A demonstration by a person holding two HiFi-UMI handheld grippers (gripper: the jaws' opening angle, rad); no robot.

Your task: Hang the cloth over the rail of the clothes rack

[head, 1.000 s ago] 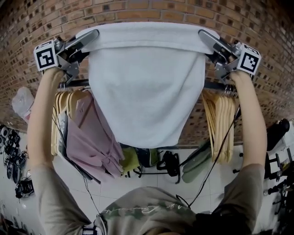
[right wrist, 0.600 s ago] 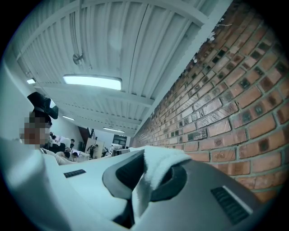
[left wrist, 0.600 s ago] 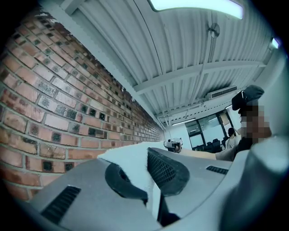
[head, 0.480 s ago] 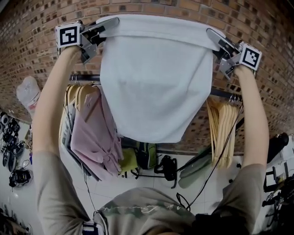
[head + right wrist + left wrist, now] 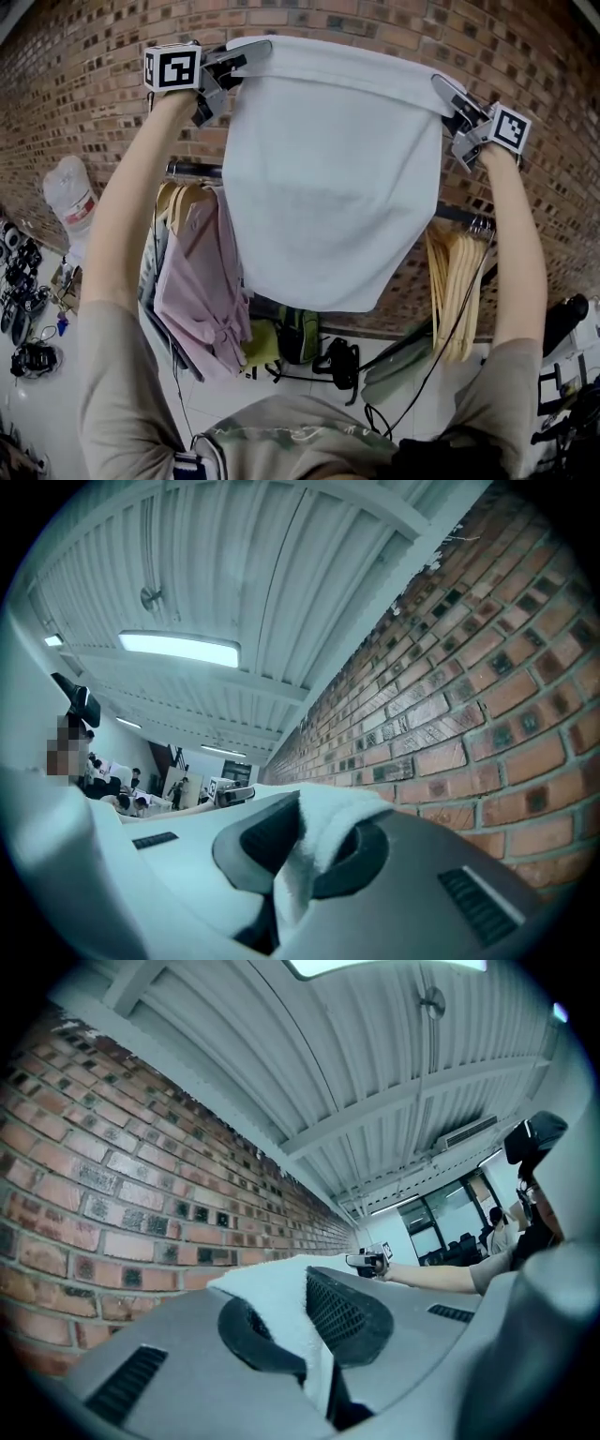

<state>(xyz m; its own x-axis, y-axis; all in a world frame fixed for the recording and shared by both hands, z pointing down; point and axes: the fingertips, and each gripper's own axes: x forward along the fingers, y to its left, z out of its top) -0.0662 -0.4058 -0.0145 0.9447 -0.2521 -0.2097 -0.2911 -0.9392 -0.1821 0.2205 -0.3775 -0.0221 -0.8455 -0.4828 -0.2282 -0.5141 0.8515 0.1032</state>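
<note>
**Cloth held up, rail not yet crossed**

The left tongs (image 5: 253, 47), upper left of the frame, and the right tongs (image 5: 442, 86), upper right, are each clamped on a top corner of the white towelling cloth (image 5: 333, 187). The cloth hangs spread between them and hides the middle of the dark metal rail (image 5: 192, 171). Likely next step: carry the top edge over the rail, then lower it.

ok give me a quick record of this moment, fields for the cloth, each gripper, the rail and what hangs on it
cloth: white, spread wide, held up by its two top corners
left gripper: jaws shut on one top corner of the cloth
right gripper: jaws shut on the other top corner
rail: dark bar behind the cloth, below its top edge; cloth not yet over it
on the rail: pink shirt, wooden hangers
backdrop: brick wall
</note>
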